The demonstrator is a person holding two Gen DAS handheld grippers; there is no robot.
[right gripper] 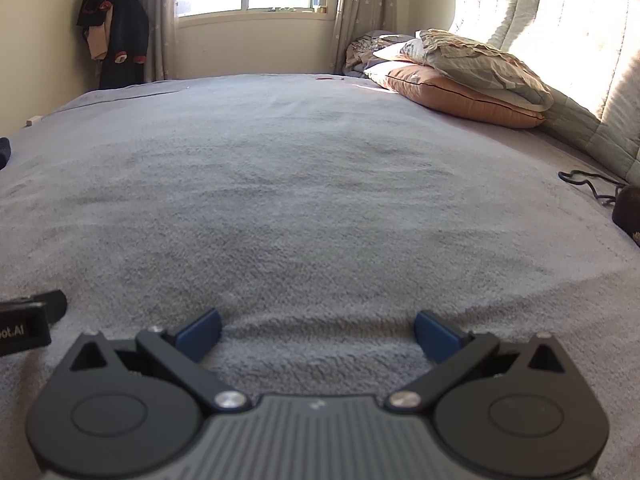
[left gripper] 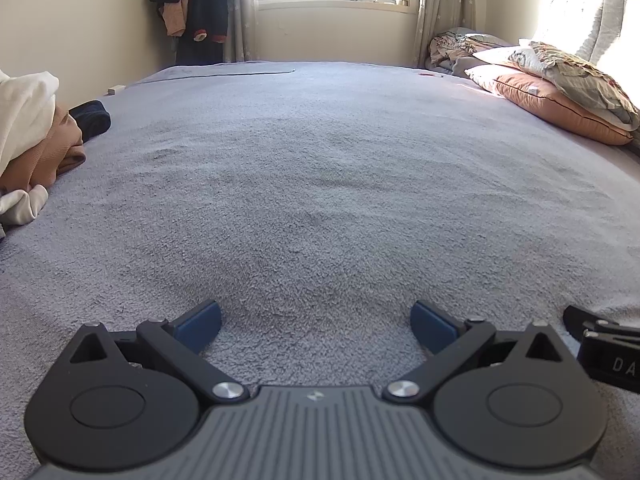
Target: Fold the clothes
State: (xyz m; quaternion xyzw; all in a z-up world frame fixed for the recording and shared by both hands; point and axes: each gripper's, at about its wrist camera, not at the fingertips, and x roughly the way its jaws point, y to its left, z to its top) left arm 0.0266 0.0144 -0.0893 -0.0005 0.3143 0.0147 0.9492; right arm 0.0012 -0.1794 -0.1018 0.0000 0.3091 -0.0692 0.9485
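Observation:
A pile of clothes [left gripper: 32,140] lies at the left edge of the bed in the left wrist view: a white garment on top, a tan one under it, a dark one [left gripper: 90,120] behind. My left gripper [left gripper: 316,326] is open and empty, low over the grey blanket [left gripper: 320,180], well right of the pile. My right gripper [right gripper: 318,334] is open and empty, low over the same blanket [right gripper: 300,200]. Each gripper shows at the edge of the other's view: the right one [left gripper: 608,352], the left one [right gripper: 28,324]. Only a dark corner of the pile [right gripper: 4,152] shows in the right wrist view.
Stacked pillows [left gripper: 560,88] [right gripper: 468,80] and a padded headboard [right gripper: 580,60] line the right side. A black cable [right gripper: 592,184] and a dark object [right gripper: 628,212] lie at the right edge. Dark clothes hang in the far corner [left gripper: 192,12] by the window.

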